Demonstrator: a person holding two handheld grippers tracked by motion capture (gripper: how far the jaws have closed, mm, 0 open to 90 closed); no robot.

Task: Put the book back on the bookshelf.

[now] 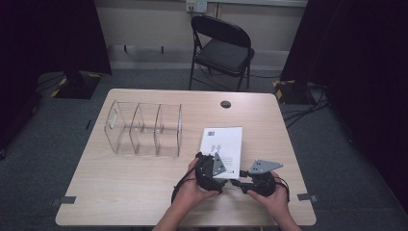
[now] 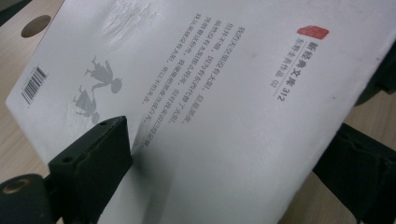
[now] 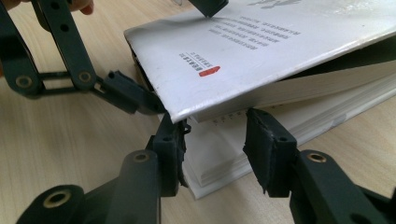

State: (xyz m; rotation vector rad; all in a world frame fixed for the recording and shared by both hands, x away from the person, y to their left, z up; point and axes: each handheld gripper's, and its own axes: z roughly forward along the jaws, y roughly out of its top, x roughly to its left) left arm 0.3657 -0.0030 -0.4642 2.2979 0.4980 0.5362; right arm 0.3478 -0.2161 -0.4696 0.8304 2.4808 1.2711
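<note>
High view looks down from afar; both gripper views closely share the book (image 2: 224, 116).

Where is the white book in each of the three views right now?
High view: the white book lies right of centre on the table, near the person's hands.
Left gripper view: its cover spreads across most of the frame, barcode at left.
Right gripper view: the book runs from centre to the right edge, cover lifted off the pages.
Shared landmark: the red stamp printed on the cover, legible in both gripper views.
</note>
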